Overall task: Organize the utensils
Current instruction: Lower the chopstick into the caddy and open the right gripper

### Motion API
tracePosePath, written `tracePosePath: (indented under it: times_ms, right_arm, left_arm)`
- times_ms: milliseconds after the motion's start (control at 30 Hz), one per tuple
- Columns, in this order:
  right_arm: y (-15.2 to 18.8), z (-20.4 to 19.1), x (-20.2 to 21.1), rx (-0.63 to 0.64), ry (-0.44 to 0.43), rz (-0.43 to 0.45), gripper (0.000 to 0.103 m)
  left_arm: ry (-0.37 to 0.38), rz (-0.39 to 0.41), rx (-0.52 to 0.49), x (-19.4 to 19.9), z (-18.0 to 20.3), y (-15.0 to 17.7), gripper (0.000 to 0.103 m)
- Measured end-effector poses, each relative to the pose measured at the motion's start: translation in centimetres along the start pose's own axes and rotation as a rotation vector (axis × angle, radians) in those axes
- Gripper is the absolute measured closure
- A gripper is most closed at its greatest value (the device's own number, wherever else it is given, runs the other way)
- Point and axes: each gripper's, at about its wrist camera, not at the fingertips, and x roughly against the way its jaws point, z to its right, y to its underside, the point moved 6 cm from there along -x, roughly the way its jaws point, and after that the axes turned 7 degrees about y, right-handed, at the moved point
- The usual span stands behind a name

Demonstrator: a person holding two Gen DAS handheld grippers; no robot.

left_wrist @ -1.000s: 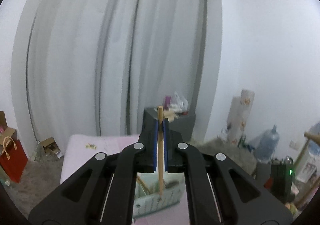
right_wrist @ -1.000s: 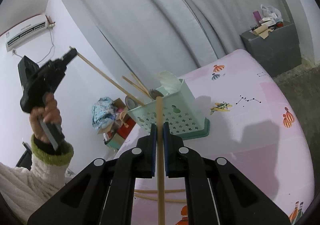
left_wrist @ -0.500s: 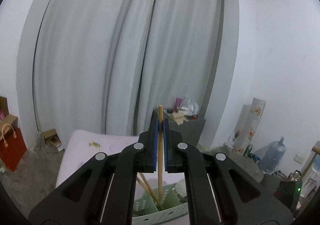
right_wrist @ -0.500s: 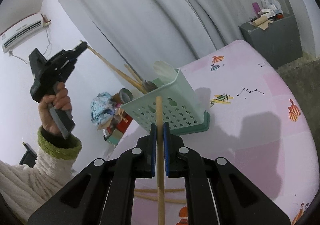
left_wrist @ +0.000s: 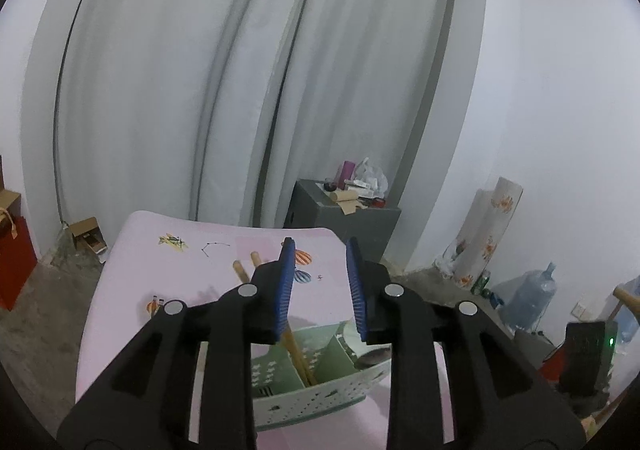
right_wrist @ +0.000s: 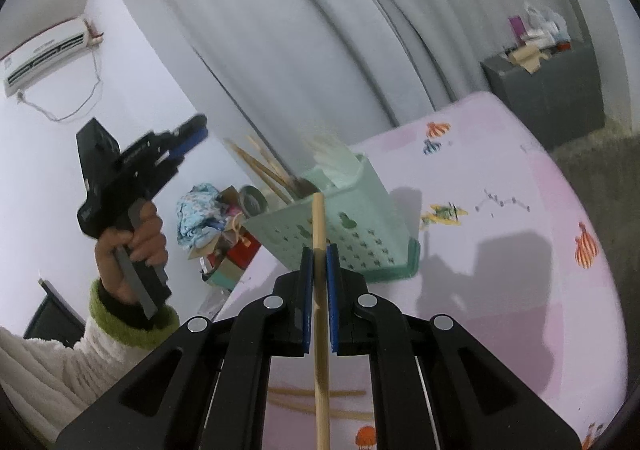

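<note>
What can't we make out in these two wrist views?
- Left wrist view: the lower part of the green caddy and the chopsticks standing in it are hidden behind the left tongs, whose jaws are opening with nothing clamped.
- Right wrist view: the held chopstick runs off the bottom edge; its lower end is unseen.
- Right wrist view: the white utensil in the caddy is motion-blurred; its type is unclear.
</note>
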Motion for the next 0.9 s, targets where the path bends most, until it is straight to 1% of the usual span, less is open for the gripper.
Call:
tracePosePath:
  times_ms: [33,100,267,300,367,400,467,500,567,733,900]
  right_arm:
    - [-0.7,-0.6,0.0,0.018,-0.004,0.011,0.096]
    - [-1.8,-1.5,0.1,0.046,-0.011,0.036,0.096]
    - [-6.3,-4.7,0.1,0.108,-0.054,0.138,0.096]
    - [-7.1,-5.3,0.0,0.113,-0.062,0.153,0.096]
    - [-9.2,-6.7,-0.4,0.128,-0.082,0.201,0.096]
    - [-10.0,-7.2,-0.6,0.132,-0.088,0.217,0.096]
    - [-12.1,-8.5,-1.5,0.136,-0.105,0.261,0.096]
    - [-12.7,-8.9,-1.9,0.136,-0.109,0.272,0.096]
    - [-14.5,-9.9,-3.2,0.126,-0.114,0.305,0.096]
    - [-17.9,-10.9,-6.6,0.076,-0.120,0.331,0.096]
    - [-19.8,-11.3,-9.5,0.108,-0.016,0.382,0.096]
  left_arm:
    - [-0.005,0.009,0.005,0.6,-0.2,0.2,0.073]
    - [-0.013,0.023,0.016,1.8,-0.6,0.8,0.070]
    - [-0.053,0.035,0.042,4.8,-1.7,3.4,0.058]
    - [-0.060,0.033,0.048,5.4,-1.9,4.0,0.056]
    - [-0.073,0.021,0.053,6.4,-2.1,5.3,0.049]
    - [-0.085,0.017,0.059,7.0,-2.4,6.1,0.047]
    - [-0.103,0.002,0.066,7.8,-2.8,7.5,0.040]
    - [-0.112,-0.004,0.069,8.1,-3.0,8.1,0.039]
    - [-0.125,-0.019,0.073,8.9,-3.2,9.4,0.032]
    - [-0.141,-0.048,0.129,10.2,-4.1,12.2,0.030]
    - [-0.173,-0.063,0.178,11.8,-5.3,14.8,0.030]
